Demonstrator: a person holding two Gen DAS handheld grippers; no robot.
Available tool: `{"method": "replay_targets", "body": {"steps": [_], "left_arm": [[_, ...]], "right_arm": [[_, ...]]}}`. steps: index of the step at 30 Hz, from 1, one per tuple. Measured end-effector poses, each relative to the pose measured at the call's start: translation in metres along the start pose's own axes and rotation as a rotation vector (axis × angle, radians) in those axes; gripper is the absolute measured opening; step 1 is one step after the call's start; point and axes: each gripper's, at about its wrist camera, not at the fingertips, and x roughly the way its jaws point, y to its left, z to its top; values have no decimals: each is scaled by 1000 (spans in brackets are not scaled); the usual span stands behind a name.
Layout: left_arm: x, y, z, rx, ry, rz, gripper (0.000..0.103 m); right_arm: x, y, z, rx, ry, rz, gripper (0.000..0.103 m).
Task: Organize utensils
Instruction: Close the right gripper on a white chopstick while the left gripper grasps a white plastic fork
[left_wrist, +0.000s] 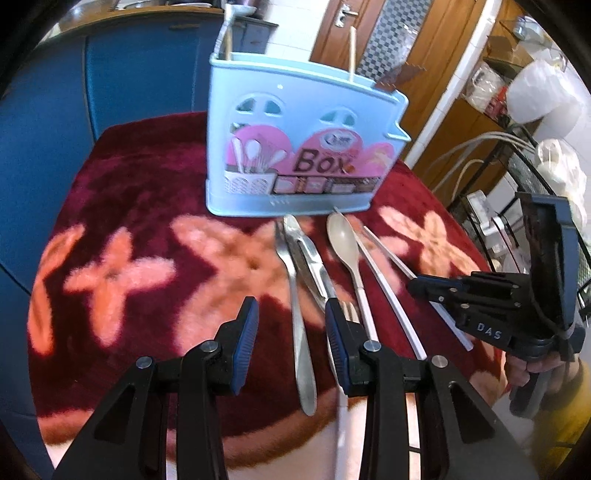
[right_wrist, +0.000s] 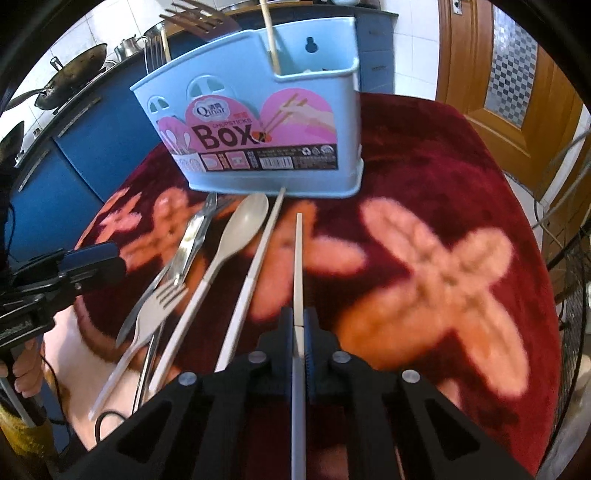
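Here, a pale blue utensil box with a pink label reading "Box" stands upright on a dark red cloth patterned with pink flowers, and everything else lies in relation to it. Just in front of the box, 6 loose utensils lie side by side on the cloth, their far ends near or touching its base. Counting across the right wrist view from the left, they are a metal knife and a second metal piece beside it, a grey fork whose tines point toward the box, a grey spoon with its bowl close to the box's foot, and 2 pale chopsticks. The first chopstick lies flat with its tip touching the base of the box. The second chopstick points at the box but stops short of it, and the right gripper is clamped on it, both pads pressing its sides. The left gripper hovers over the handle ends of the metal pieces, on the side away from the box, its jaws apart with nothing between the pads. A wooden chopstick already stands in the box's right compartment, and a slotted spatula rises from its left end.
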Motion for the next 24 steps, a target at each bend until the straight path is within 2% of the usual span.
{"method": "replay_targets", "body": {"steps": [8,15,18,20,24], "left_arm": [[8,-15,-9,62,54,-45,38],[18,-21,-12,97,93,-45,38],[22,-23,-13,108,110,-67,32],[22,-26,-14,119,114,-80,23],[24,-26,-14,107,122,-106,21]], "right_arm": [[-15,-12,-22,34,35,-9,7],[-19,-15,-29,34,43,-3,7],[-18,-17,-29,40,44,4,7],[-18,-18,-29,41,44,8,7],[-19,-20,-30,42,42,13,7]]}}
